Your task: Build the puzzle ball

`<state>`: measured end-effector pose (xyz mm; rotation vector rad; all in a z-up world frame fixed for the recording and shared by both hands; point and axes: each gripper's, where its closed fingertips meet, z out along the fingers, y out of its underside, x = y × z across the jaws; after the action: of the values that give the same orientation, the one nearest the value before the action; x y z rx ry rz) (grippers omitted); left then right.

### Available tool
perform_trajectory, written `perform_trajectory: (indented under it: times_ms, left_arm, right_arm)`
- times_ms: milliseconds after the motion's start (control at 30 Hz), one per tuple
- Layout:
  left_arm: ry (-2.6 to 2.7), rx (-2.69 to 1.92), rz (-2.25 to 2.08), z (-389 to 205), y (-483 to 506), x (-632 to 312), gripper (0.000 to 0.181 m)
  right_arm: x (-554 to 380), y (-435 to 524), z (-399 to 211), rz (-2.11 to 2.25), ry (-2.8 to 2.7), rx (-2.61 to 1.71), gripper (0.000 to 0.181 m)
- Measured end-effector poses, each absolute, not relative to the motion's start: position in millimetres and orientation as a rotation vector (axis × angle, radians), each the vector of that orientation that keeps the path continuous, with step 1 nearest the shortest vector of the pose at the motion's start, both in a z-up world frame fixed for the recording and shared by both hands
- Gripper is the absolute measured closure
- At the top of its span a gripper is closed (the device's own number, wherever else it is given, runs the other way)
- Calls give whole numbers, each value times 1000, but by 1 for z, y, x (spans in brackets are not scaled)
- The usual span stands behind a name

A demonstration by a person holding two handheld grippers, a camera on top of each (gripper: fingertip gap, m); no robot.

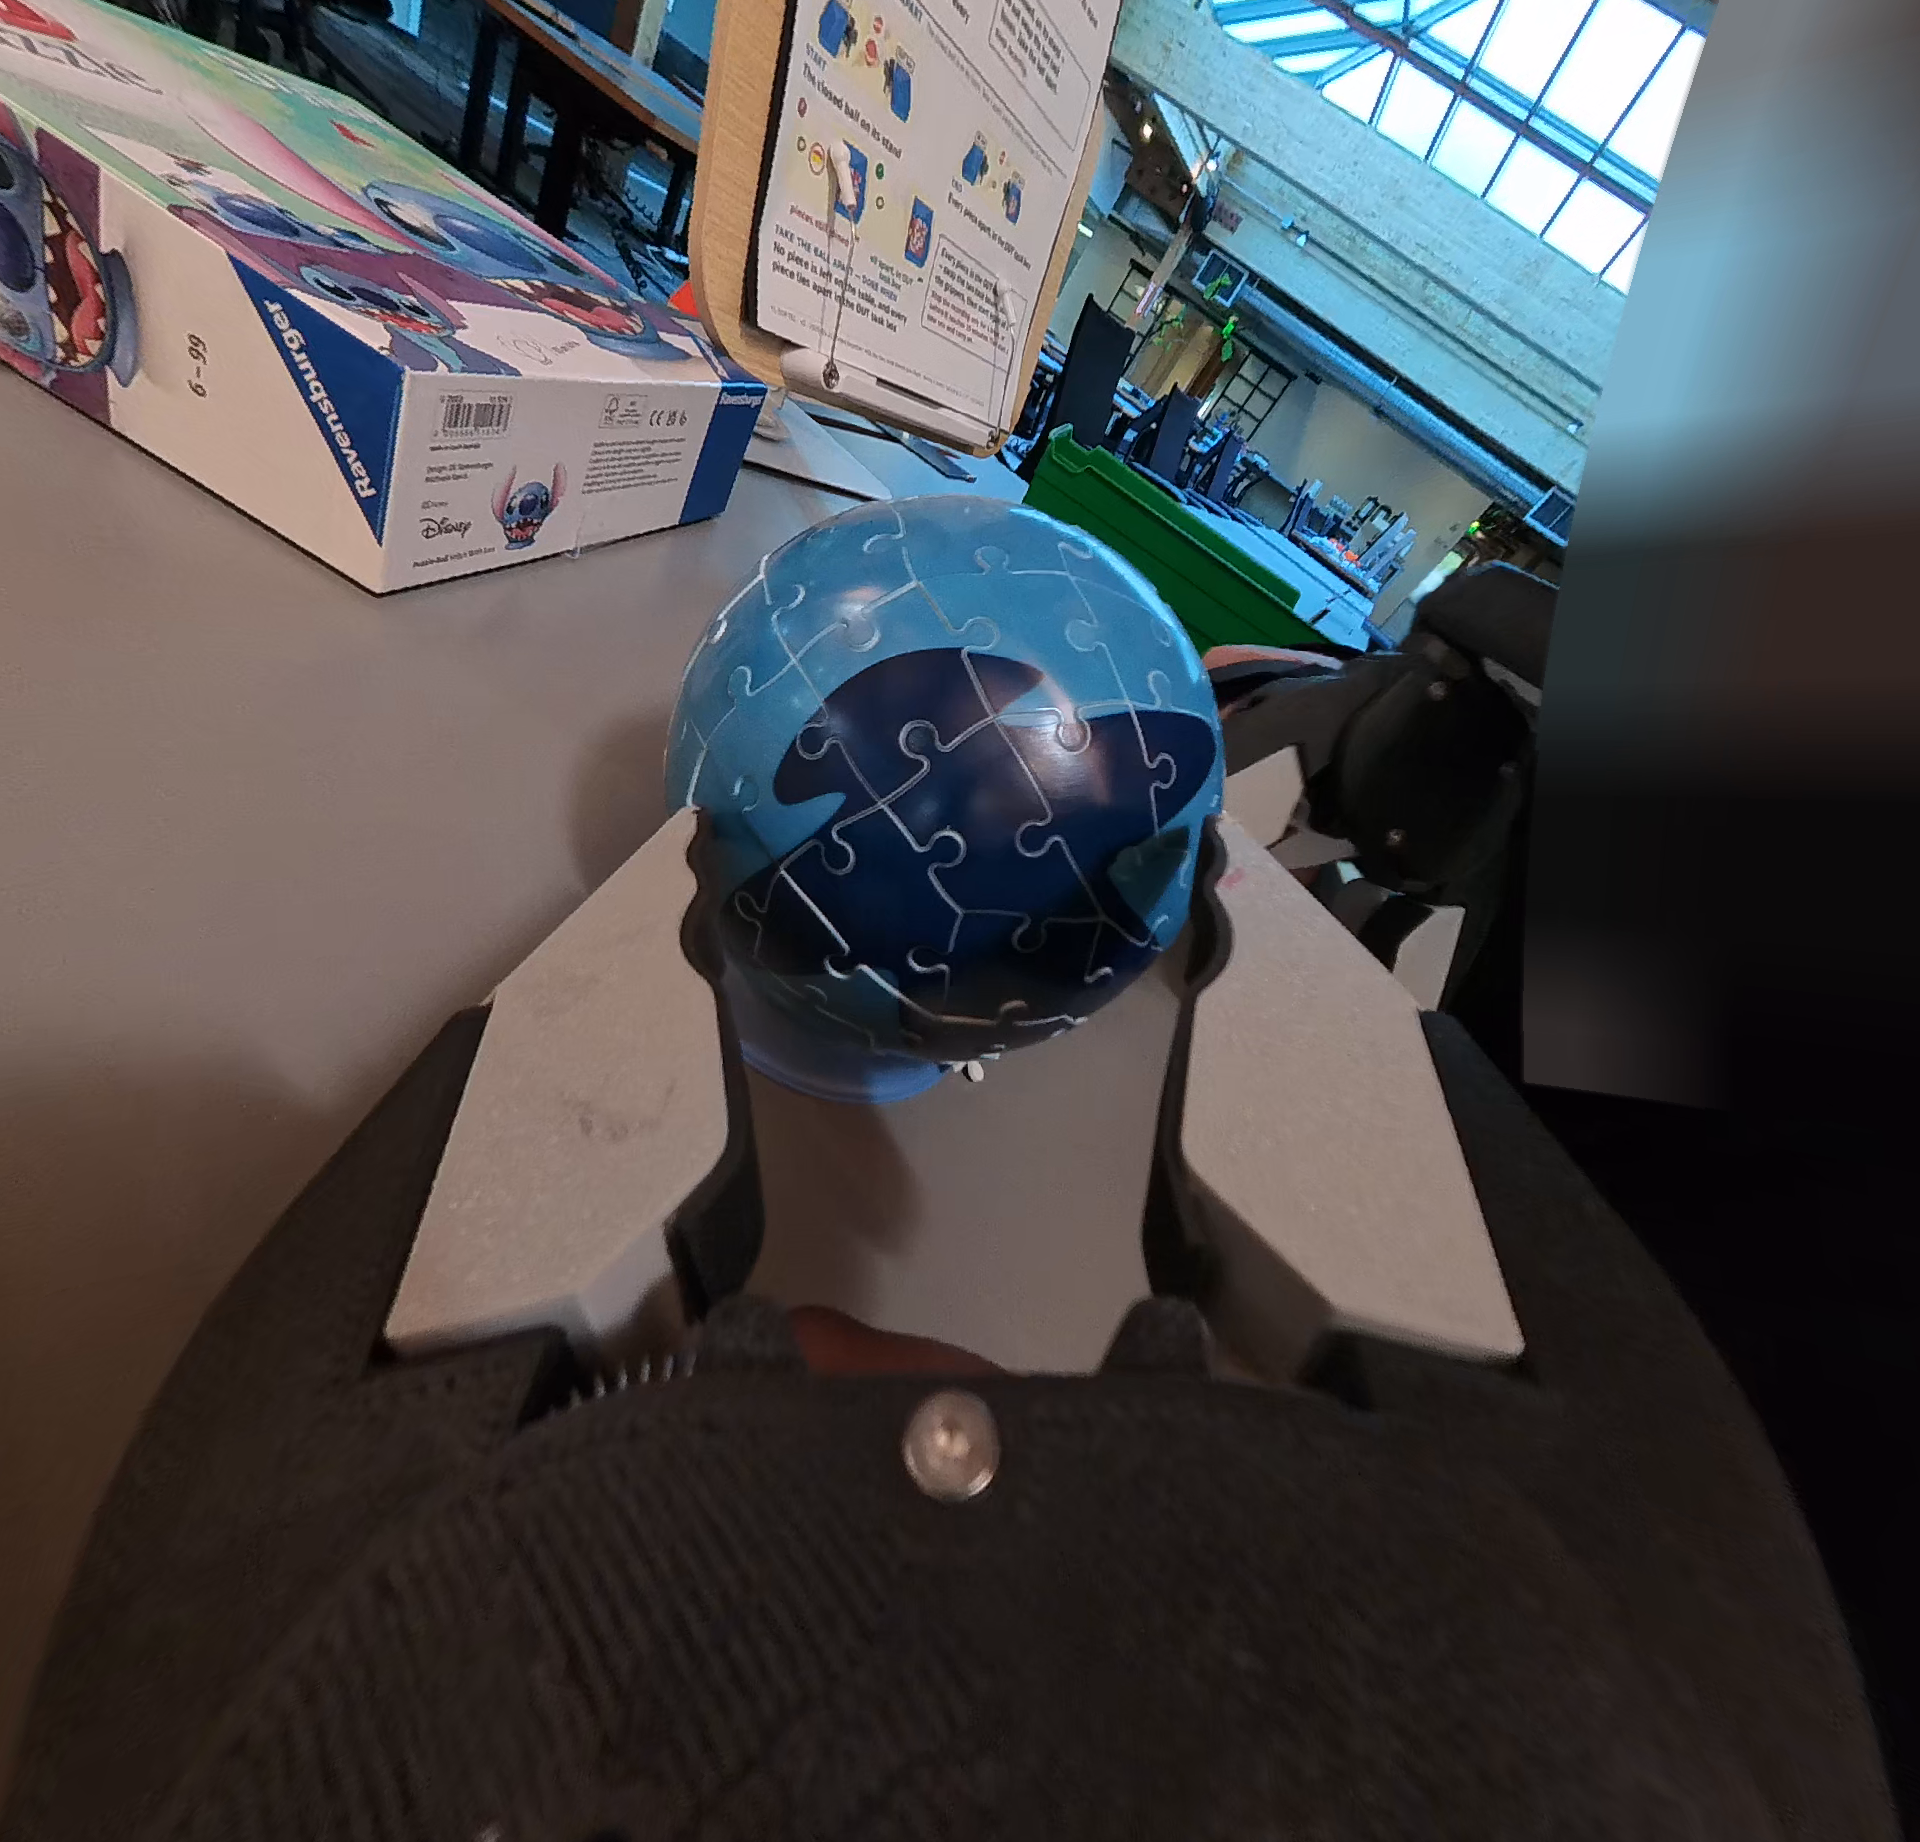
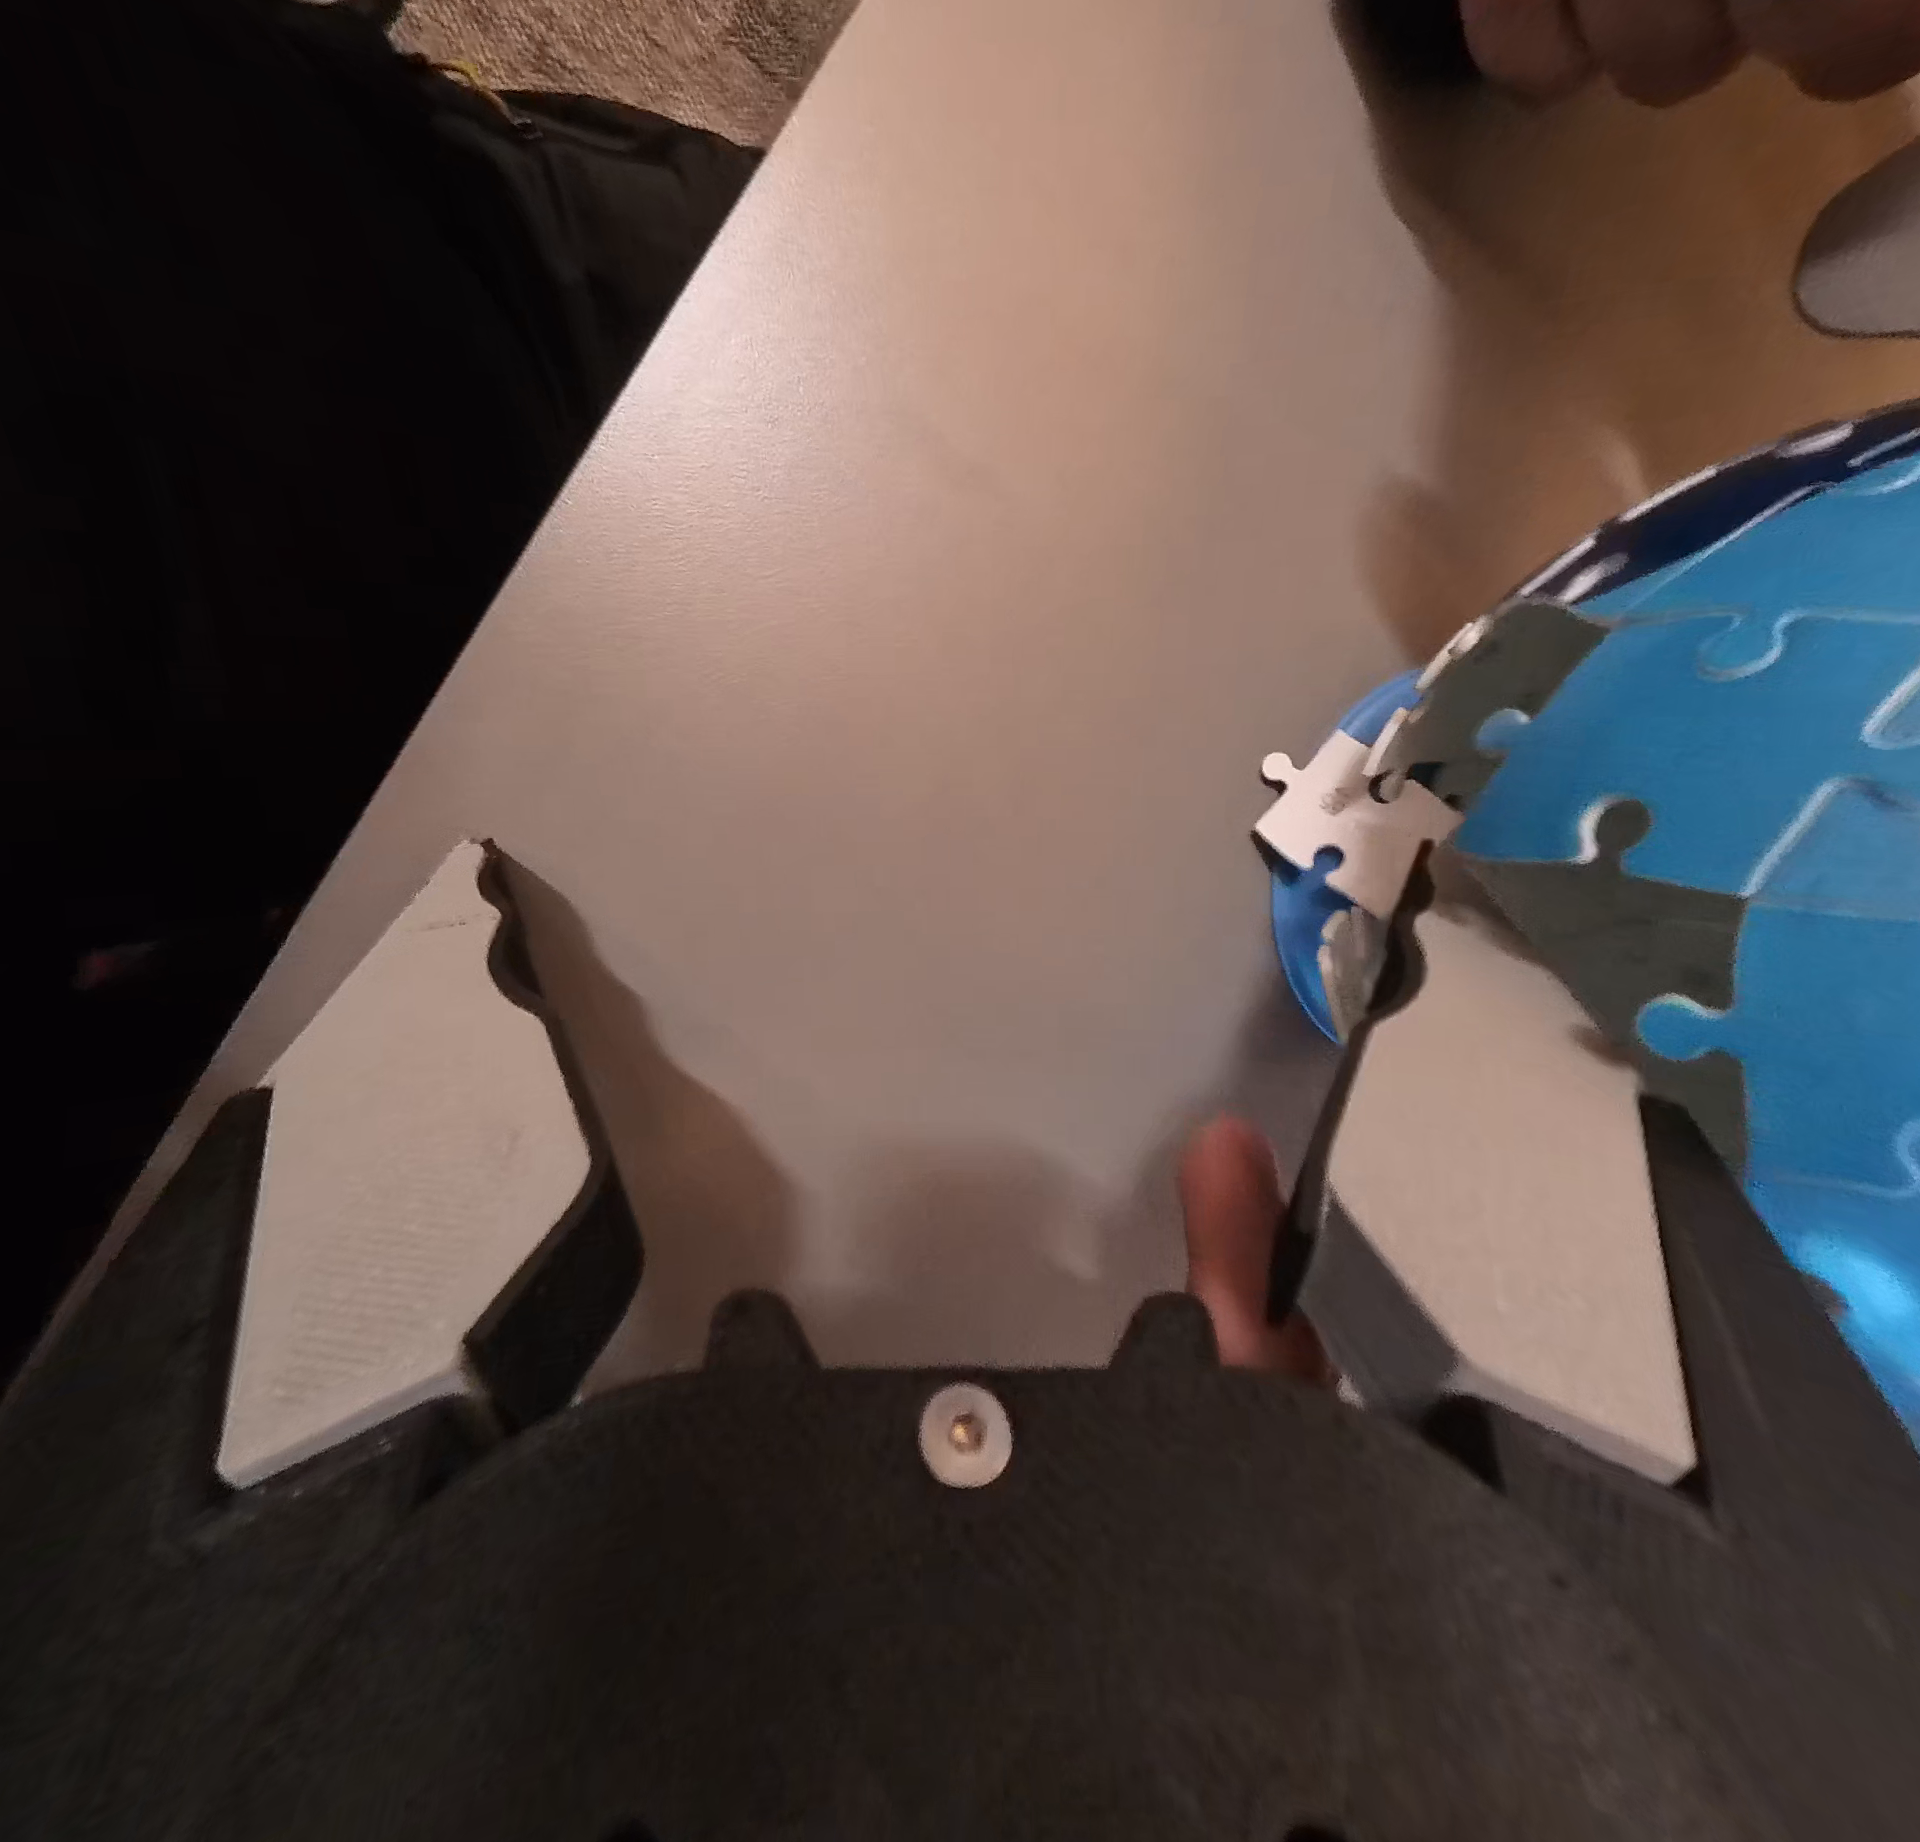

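The blue puzzle ball (image 1: 945,753) sits on a blue stand (image 1: 831,1075) on the grey table. My left gripper (image 1: 951,857) is shut on the ball, one finger on each side of its lower half. In the right wrist view the ball (image 2: 1714,805) is at the right edge, with grey patches on its surface. A white puzzle piece (image 2: 1340,816) juts out from the ball's edge just above the stand (image 2: 1304,961). My right gripper (image 2: 951,888) is open wide and empty. Its right finger (image 2: 1392,940) touches the ball beside the white piece. It also shows right of the ball in the left wrist view (image 1: 1403,753).
The puzzle box (image 1: 312,338) lies at the back left of the table. An instruction card on a wooden stand (image 1: 914,161) is behind the ball, with a green bin (image 1: 1143,535) beyond. The table edge (image 2: 623,358) runs diagonally at left. A hand (image 2: 1610,5) is at top right.
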<state>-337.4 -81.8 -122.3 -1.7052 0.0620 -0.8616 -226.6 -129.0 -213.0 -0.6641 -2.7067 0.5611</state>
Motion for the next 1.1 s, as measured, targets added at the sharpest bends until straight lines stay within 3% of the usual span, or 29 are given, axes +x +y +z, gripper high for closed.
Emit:
perform_trajectory:
  times_ms: [400, 467, 667, 800, 1100]
  left_arm:
    - [18, -1641, -784, -114, -109, -349, 97]
    - [3, -1615, -759, -111, -116, -351, 99]
    - [-39, -1577, -718, -107, -135, -344, 104]
    - [5, -1629, -665, -113, -152, -322, 110]
    - [191, -1803, -304, -146, -155, -291, 135]
  right_arm:
    - [-219, -85, -168, 717, -2042, -806, 29]
    - [-217, -69, -153, 810, -1899, -895, 37]
    - [-194, -67, -138, 1196, -1762, -1134, 35]
    - [-180, -68, -140, 1295, -1693, -1206, 25]
    - [-175, -71, -117, 1267, -1517, -1077, 25]
